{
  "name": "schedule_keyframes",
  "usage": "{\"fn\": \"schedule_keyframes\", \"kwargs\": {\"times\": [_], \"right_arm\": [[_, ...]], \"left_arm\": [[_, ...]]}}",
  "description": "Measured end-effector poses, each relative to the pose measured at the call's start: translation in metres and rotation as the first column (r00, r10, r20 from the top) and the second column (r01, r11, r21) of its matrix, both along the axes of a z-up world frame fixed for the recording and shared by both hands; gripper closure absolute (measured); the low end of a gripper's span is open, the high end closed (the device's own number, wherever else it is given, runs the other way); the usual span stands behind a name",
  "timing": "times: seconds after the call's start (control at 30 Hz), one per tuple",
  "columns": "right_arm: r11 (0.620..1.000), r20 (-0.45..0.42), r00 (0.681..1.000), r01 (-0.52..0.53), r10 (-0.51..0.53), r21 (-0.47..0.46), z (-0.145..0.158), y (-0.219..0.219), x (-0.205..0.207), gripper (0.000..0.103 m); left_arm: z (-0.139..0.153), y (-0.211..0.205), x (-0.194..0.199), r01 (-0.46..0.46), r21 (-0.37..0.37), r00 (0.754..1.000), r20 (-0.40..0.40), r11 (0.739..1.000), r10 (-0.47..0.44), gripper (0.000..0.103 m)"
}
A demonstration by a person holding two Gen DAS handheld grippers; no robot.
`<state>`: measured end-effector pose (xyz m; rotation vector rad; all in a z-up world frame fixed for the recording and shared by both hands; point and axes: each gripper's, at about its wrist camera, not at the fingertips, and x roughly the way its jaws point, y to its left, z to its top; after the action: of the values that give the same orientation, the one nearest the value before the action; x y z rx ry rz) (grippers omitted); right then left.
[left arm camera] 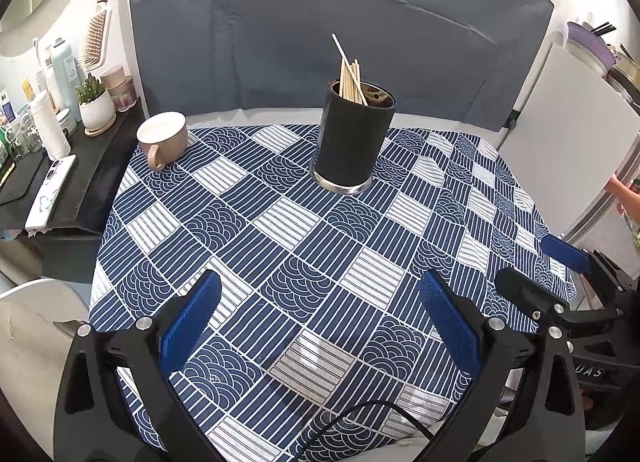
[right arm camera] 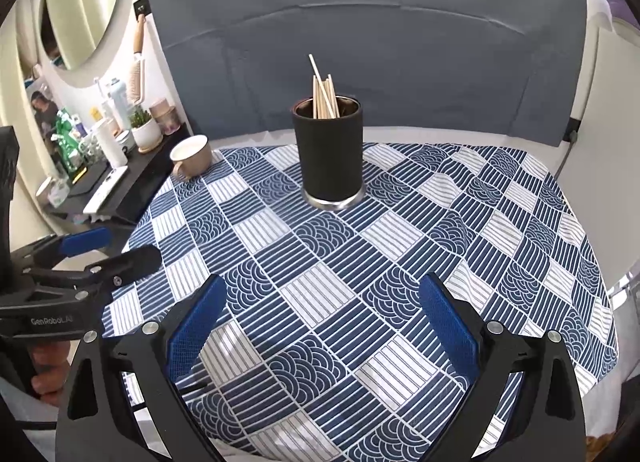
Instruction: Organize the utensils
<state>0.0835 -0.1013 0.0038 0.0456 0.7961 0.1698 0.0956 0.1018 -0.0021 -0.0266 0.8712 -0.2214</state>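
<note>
A black cylindrical holder [left arm camera: 352, 137] [right arm camera: 329, 153] stands upright at the far middle of the blue patterned tablecloth [left arm camera: 248, 246] [right arm camera: 400, 246]. Several wooden chopsticks [left arm camera: 351, 79] [right arm camera: 324, 95] stand in it. My left gripper [left arm camera: 320, 294] is open and empty over the near part of the cloth. My right gripper [right arm camera: 324, 294] is open and empty, also near the front edge. Each gripper shows in the other's view: the right one at the right edge [left arm camera: 548, 266], the left one at the left edge [right arm camera: 116, 248]. No loose utensils lie on the cloth.
A beige mug [left arm camera: 164, 137] [right arm camera: 192, 155] sits at the cloth's far left corner. A dark side shelf [left arm camera: 60, 189] on the left carries bottles, a potted plant [left arm camera: 96, 105] and a phone. A grey backboard [left arm camera: 320, 21] stands behind the table. A white panel [left arm camera: 572, 149] stands at right.
</note>
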Motion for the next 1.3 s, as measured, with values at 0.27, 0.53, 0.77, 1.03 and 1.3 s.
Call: {"fn": "schedule_keyframes", "kwargs": {"times": [0.27, 0.53, 0.77, 1.03, 1.3], "right_arm": [[1.000, 0.005, 1.000, -0.015, 0.015, -0.004, 0.001, 0.002, 0.002, 0.010], [0.999, -0.008, 0.999, -0.043, 0.043, 0.000, -0.002, 0.008, 0.007, 0.010], [0.998, -0.015, 0.998, -0.054, 0.054, -0.011, -0.003, 0.011, 0.011, 0.010], [0.999, -0.026, 0.998, -0.053, 0.053, -0.010, -0.007, 0.010, 0.013, 0.010], [0.999, -0.033, 0.999, -0.037, 0.036, -0.026, -0.010, 0.006, 0.016, 0.010]], "left_arm": [[0.002, 0.001, 0.001, -0.008, -0.006, 1.000, 0.009, 1.000, 0.008, 0.006], [0.001, 0.004, 0.000, -0.018, 0.000, 1.000, 0.005, 1.000, 0.018, 0.006], [0.000, 0.006, 0.003, -0.028, 0.005, 1.000, -0.005, 1.000, 0.028, 0.006], [-0.004, 0.004, 0.007, -0.020, 0.022, 1.000, -0.013, 1.000, 0.021, 0.006], [-0.007, 0.002, 0.010, -0.016, 0.033, 1.000, -0.026, 0.999, 0.017, 0.006]]}}
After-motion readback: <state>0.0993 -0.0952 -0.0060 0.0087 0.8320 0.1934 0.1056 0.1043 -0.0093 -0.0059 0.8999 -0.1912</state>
